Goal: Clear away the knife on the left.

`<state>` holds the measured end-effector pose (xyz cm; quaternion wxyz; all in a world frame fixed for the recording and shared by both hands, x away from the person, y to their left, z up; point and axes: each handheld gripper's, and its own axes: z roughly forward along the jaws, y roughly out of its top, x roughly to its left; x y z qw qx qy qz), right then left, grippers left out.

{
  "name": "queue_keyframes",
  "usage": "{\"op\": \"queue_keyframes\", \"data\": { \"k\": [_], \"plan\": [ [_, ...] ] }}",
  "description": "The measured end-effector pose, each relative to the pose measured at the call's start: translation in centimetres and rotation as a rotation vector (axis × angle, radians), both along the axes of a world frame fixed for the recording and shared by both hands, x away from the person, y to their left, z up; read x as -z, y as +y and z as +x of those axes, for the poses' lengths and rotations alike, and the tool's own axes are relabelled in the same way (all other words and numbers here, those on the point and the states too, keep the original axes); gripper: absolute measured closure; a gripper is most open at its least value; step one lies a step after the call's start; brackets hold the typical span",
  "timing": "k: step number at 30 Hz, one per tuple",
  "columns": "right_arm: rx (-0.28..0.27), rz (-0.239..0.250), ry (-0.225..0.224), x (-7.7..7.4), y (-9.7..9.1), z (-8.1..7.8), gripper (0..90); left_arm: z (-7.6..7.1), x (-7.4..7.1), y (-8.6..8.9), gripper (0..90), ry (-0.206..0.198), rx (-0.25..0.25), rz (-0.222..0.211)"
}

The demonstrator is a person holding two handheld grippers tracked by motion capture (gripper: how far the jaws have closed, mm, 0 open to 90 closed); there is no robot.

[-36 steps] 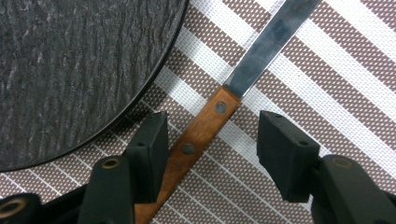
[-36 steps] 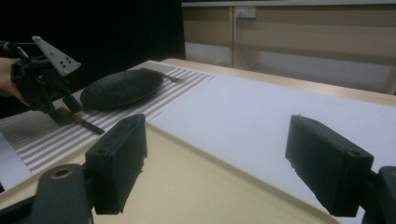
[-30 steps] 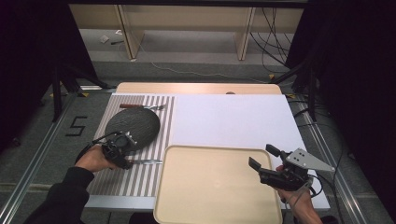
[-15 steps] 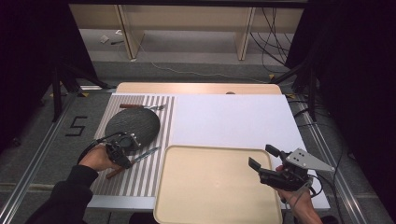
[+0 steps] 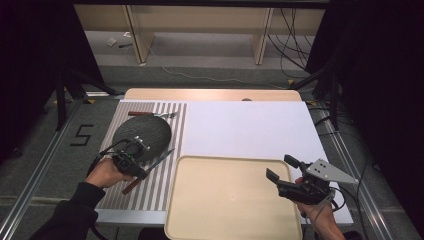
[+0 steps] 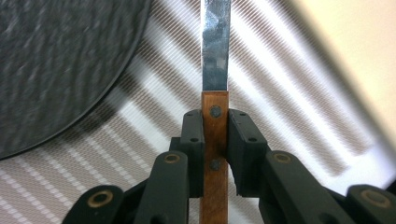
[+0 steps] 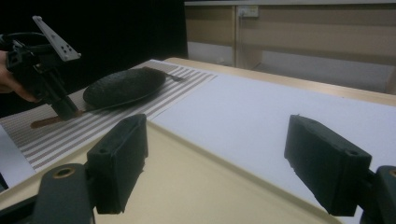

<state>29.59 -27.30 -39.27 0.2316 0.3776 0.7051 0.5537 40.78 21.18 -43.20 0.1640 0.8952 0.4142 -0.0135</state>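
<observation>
High view, left gripper: the left gripper (image 5: 136, 167) is clamped on the knife (image 5: 150, 169) by its brown handle, just in front of the dark plate (image 5: 142, 136) on the striped mat (image 5: 167, 130).
High view, what changed: a second ago the knife lay flat on the mat with the jaws wide around it; the jaws have just been closing onto the handle, and the knife now hangs tilted, blade tip toward the tray (image 5: 230, 200) (so the pick-up looks done).
High view, right gripper: the right gripper (image 5: 282, 169) hovers over the tray's right edge with its jaws apart and nothing between them, unmoved from a second ago.
High view, rest: a fork (image 5: 150, 114) lies on the mat behind the plate; the white sheet (image 5: 250, 130) covers the rest of the desk (image 5: 210, 94).
Left gripper view: both pads press the wooden handle of the knife (image 6: 215, 135) near its rivets, blade pointing straight ahead over the mat (image 6: 154, 112), plate (image 6: 60, 65) to the left.
Right gripper view: open jaws frame the tray (image 7: 210, 182); farther off, the left gripper (image 7: 63, 109) holds the knife (image 7: 51, 120) beside the plate (image 7: 123, 86).
Meaning: the carry probably comes next, likely toward the tray.
</observation>
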Motion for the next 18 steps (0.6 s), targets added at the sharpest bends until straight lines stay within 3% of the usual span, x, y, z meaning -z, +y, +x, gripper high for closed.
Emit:
{"op": "queue_keyframes", "data": {
  "k": [5,8,11,12,18],
  "plan": [
    [-0.001,-0.004,0.003,0.0,0.0,0.0,22.4,-1.7,-1.6,-1.8,77.0,-0.033,0.004,-0.073],
    [0.0,-0.004,0.002,0.0,0.0,0.0,22.5,-2.3,-1.9,-2.5,77.0,-0.033,0.008,-0.107],
    [0.001,-0.004,0.002,0.0,0.0,0.0,22.6,-3.1,-2.2,-3.5,77.0,-0.043,0.029,-0.131],
    [0.001,-0.005,0.004,0.0,0.0,0.0,22.6,-3.5,-2.4,-4.2,77.0,-0.035,0.046,-0.161],
    [0.001,-0.003,0.004,0.0,0.0,0.0,22.7,-4.7,-2.8,-6.5,77.0,-0.044,0.094,-0.206]
  ]
}}
